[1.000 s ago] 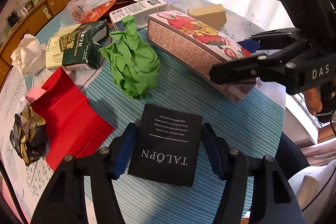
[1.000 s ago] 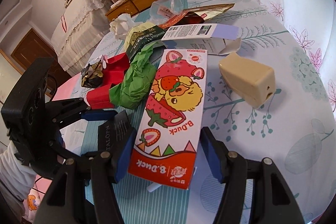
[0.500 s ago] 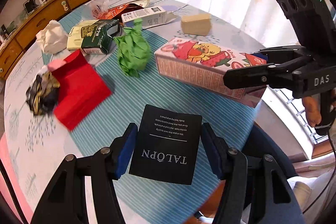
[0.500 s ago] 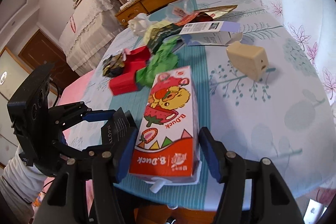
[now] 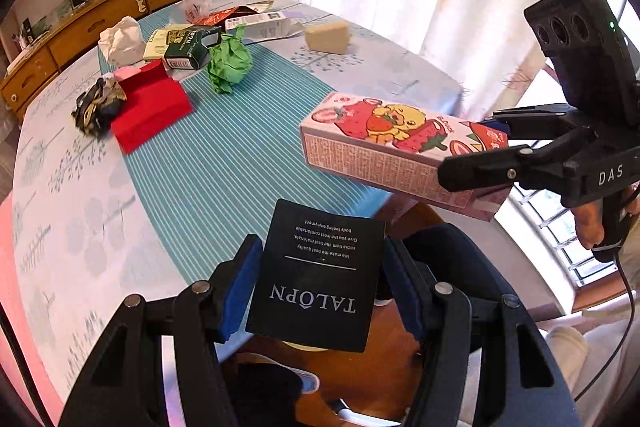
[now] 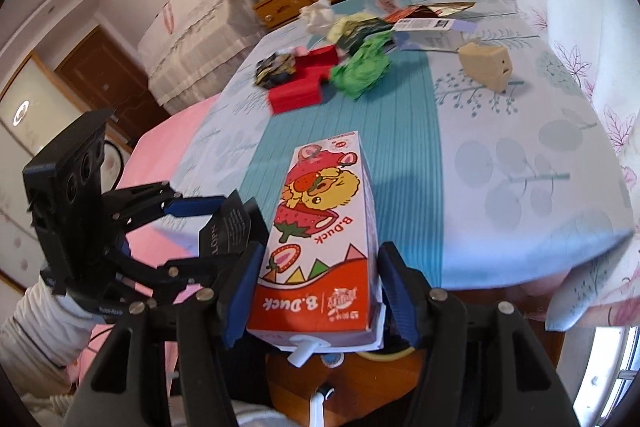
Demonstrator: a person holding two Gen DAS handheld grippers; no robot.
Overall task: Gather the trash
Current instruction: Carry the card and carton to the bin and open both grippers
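Carton [image 6: 320, 247] long axis points toward the table's [image 6: 520, 155] far edge, clamped by right gripper [image 6: 320, 301] jaws; left gripper [image 5: 320, 291] jaws hold black card [image 5: 320, 275].

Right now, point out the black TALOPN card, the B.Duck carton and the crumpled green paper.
black TALOPN card [image 5: 320, 279], left wrist view, middle of its printed face.
B.Duck carton [image 6: 320, 227], right wrist view, on its illustrated top face.
crumpled green paper [image 5: 230, 61], left wrist view, centre of the wad.
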